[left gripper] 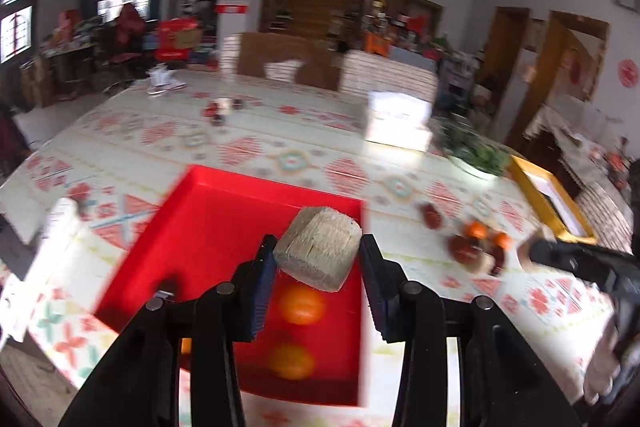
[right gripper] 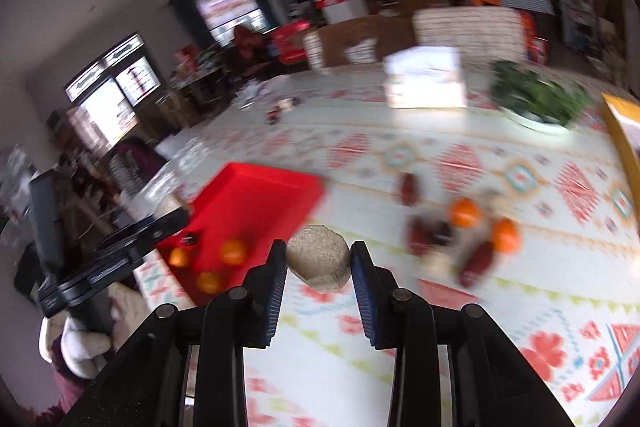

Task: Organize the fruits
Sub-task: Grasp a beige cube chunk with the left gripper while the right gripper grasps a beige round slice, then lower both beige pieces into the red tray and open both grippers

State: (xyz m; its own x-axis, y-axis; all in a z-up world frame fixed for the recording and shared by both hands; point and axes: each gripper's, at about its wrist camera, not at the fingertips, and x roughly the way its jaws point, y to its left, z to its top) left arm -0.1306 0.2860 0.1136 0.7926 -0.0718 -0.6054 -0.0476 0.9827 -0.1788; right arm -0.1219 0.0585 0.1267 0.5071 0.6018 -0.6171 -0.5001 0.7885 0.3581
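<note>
The left gripper (left gripper: pixel 318 253) hangs over the red tray (left gripper: pixel 200 227), and a pale, rough chunk (left gripper: pixel 318 254) sits between its two blue pads. One pad touches the chunk, but a small gap shows on the other side, so I cannot tell if it is squeezed tight. Under it, two oranges (left gripper: pixel 301 304) lie in the tray near its close edge. The right gripper (right gripper: pixel 319 259) is clamped on a second pale lump (right gripper: pixel 319 263), with both pads pressed on its sides, above the table (right gripper: pixel 460 327) with the patterned cloth. The red tray shows to its left with three oranges in it. To its right, a small pile of oranges (right gripper: pixel 464 212) and dark red fruits (right gripper: pixel 476 263) lies on the cloth. Farther back, near the far edge of the table, stand a white box (right gripper: pixel 426 83) and a bowl of green leaves (right gripper: pixel 538 99).
</note>
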